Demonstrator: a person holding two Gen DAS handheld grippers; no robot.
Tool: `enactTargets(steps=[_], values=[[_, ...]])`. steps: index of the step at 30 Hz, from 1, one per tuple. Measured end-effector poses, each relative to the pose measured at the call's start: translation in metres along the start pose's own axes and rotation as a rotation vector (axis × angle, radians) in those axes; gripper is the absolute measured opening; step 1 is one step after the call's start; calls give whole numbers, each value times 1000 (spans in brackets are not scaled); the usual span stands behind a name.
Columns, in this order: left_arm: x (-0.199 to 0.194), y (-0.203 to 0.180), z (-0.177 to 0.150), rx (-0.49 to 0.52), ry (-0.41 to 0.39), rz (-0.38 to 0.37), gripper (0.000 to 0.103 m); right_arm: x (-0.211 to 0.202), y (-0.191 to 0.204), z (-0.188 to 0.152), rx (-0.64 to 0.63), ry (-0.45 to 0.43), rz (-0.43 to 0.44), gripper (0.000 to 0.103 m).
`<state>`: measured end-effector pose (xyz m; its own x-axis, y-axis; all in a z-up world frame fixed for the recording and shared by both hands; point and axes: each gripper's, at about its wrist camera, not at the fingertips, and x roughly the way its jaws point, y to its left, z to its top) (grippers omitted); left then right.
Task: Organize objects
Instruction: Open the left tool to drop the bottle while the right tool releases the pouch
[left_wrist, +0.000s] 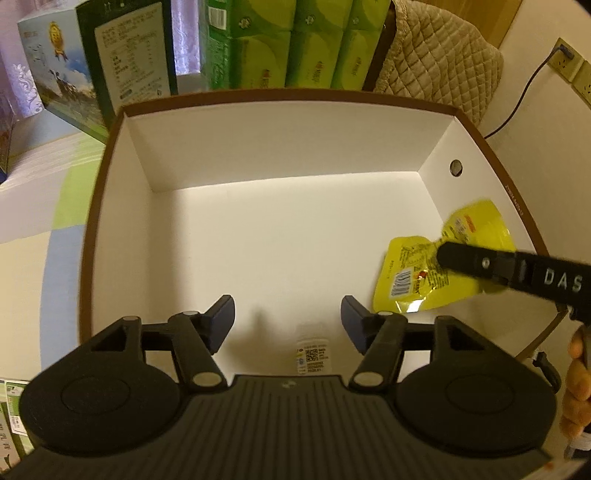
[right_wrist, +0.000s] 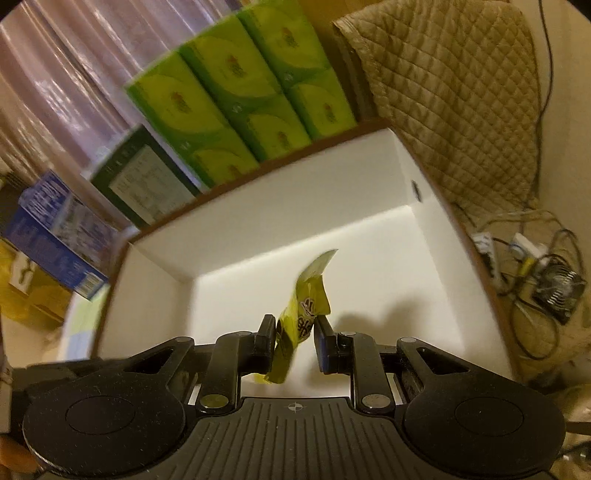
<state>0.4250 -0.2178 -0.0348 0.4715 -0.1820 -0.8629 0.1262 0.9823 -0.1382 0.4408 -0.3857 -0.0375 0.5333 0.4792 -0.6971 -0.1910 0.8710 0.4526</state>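
A white interior and a brown rim are being shown by the box (left_wrist: 280, 236). A bright yellow foil pouch (left_wrist: 413, 277), printed with small dark text, a red mark and a white barcode patch, is being seen at the box's right wall. Green-and-lime swirl prints are being displayed on the tissue packs (left_wrist: 295, 44) beyond the far edge. A beige diamond-quilted pattern is being shown on the cloth (right_wrist: 454, 85). Black bodies and dark blue pads (left_wrist: 221, 317) are being shown on the left gripper (left_wrist: 288, 317).
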Motion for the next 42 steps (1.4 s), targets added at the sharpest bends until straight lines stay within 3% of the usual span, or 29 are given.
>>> enactTargets(steps=[2,4,6,8,13,27,42], values=[[-4,1,0,-3,-8,1,69,1,2,1,0,-7,32,25],[-9,2,0,-2,-19,6,72,2,4,3,-1,-2,25,59],[-14,2,-1,-1,-29,13,75,-1,5,2,-7,-21,-9,66],[-18,2,-2,-1,-38,19,82,-4,8,2,-34,-21,-13,67],[-28,4,-5,-12,-51,33,87,-12,9,0,-62,-11,-53,70],[-66,10,-24,-30,-101,31,89,-40,17,-18,-79,-28,-103,74],[-119,20,-65,4,-146,-31,89,-99,53,-62,-70,-86,-130,74]])
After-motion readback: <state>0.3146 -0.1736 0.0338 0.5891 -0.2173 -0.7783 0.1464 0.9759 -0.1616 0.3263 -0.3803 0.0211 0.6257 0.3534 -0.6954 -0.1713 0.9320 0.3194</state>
